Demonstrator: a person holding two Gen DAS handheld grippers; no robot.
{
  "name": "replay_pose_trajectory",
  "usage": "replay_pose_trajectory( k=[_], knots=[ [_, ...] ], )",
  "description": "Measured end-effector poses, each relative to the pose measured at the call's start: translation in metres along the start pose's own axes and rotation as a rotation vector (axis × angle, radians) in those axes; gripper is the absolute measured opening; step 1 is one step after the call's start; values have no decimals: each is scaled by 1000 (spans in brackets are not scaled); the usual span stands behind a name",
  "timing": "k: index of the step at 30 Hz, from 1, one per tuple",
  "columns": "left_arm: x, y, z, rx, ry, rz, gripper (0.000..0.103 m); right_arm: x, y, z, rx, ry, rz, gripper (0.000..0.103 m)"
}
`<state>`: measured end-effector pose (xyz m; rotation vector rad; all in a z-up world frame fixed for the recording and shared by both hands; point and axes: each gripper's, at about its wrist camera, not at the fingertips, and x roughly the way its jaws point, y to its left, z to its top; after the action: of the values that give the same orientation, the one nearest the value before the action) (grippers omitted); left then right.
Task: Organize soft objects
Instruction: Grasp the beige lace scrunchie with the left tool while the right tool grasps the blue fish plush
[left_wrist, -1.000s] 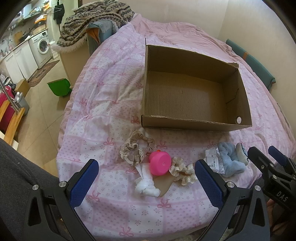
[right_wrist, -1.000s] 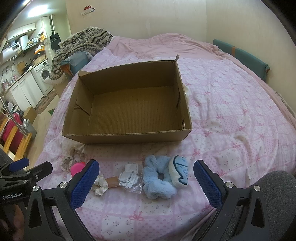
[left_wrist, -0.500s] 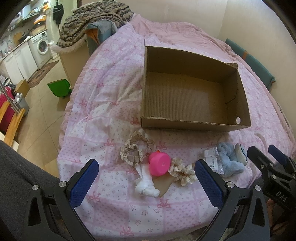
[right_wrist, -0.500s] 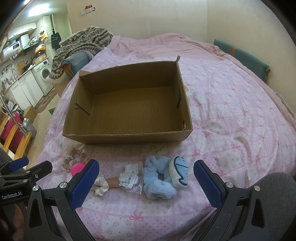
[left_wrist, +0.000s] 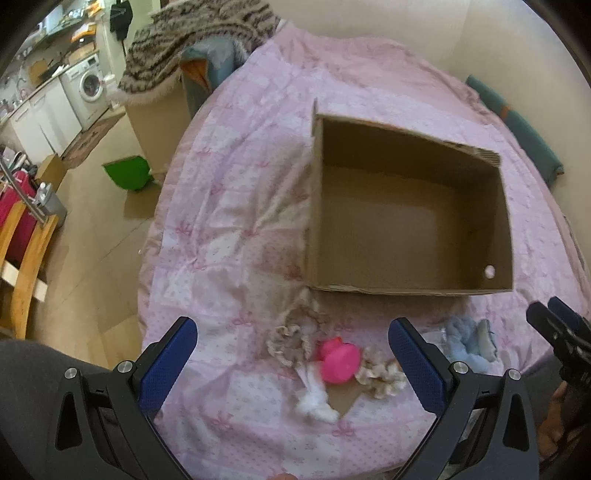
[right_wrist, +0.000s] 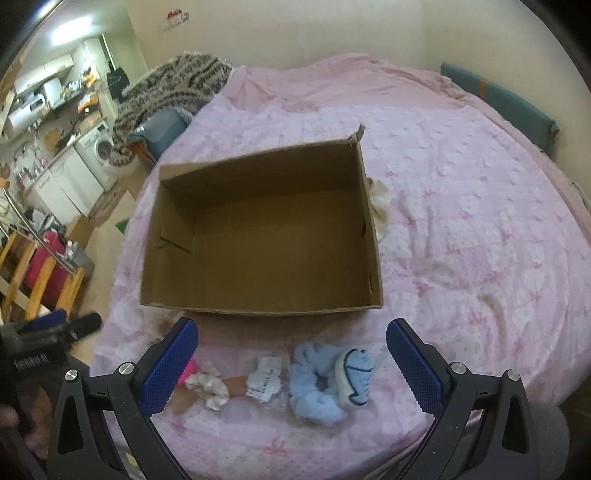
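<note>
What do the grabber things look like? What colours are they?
Both grippers look alike. The left gripper and the right gripper each have two black frames shaped like triangles with cut-out holes and silver bolts. Their fingers wear bumpy blue pads. White lettering shows on the gripper bodies, too blurred to read. Grey clothing shows beside them.

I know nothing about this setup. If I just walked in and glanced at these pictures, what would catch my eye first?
Most likely the big open cardboard box, empty, in the middle of the pink bedspread. Next, the little row of soft things in front of it: a fluffy blue scrunchie towards the right, a bright pink item and a beige scrunchie towards the left. Both the left gripper and the right gripper frame the view, open and holding nothing.
</note>
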<state>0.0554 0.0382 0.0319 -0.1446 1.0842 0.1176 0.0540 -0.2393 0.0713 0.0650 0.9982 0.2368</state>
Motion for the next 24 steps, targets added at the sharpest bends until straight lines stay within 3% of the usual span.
replay_pose_trajectory(
  k=[5,10,15,18,20,24],
  knots=[
    [28,17,12,-46,98,26,103,23,-12,-4,-2,53,-1,103],
    [65,25,14,-61,201,64,103,45,-29,-13,97,114,22,103],
    [87,33,18,-82,218,82,102,54,-37,-13,146,136,21,103],
    [110,37,15,-127,317,14,92,59,-39,-14,151,146,12,103],
    [119,32,10,-120,349,-2,75,62,-40,-13,151,148,7,103],
    [135,17,5,-59,386,-4,75,68,-39,-13,148,164,-1,103]
  ],
)
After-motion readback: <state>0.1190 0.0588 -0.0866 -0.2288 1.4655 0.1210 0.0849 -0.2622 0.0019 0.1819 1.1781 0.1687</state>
